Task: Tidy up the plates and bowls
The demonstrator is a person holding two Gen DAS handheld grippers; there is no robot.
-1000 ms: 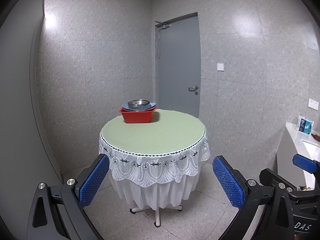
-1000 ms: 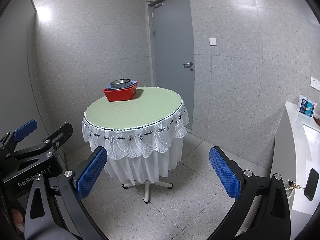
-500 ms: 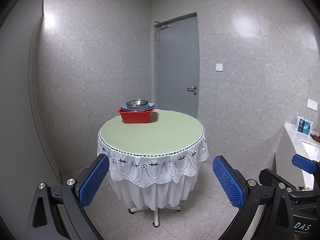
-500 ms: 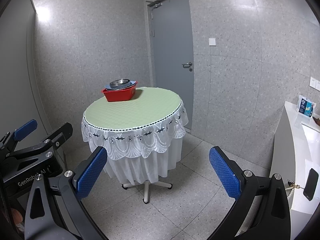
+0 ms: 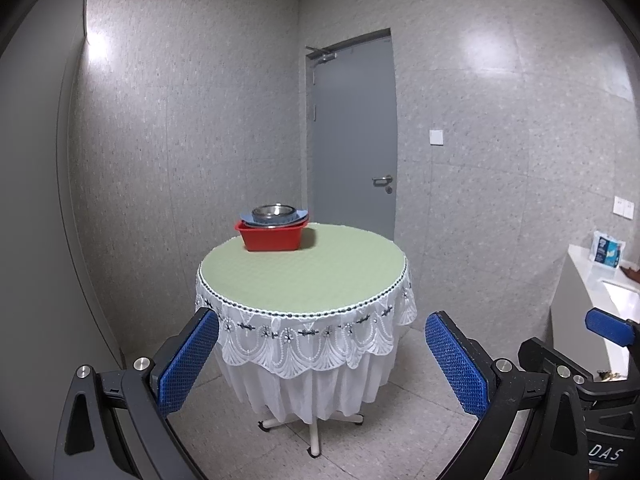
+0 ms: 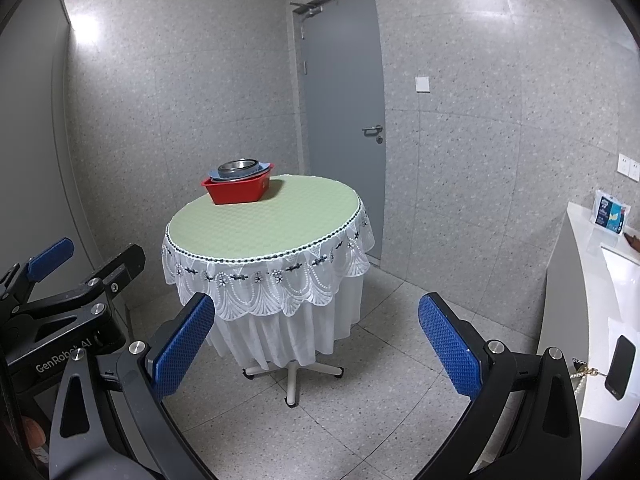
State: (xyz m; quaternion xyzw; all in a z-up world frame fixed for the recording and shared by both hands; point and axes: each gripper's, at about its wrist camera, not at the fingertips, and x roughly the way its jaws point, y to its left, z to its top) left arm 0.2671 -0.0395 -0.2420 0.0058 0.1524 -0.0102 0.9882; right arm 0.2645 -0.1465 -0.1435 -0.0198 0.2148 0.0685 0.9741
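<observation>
A red basin [image 5: 273, 238] holding a steel bowl [image 5: 273, 212] on plates sat at the round table's [image 5: 304, 280] far left edge, while the left gripper [image 5: 322, 362] and right gripper [image 6: 316, 350] stood spread apart, empty, well short of the table.

tabletop [image 5: 304, 272] near half bare | red tub [image 5: 272, 238] w/ dishes blocks far-left edge

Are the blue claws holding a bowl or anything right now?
No, nothing is held. The left gripper and right gripper are both open, far from the red tub of dishes.
</observation>
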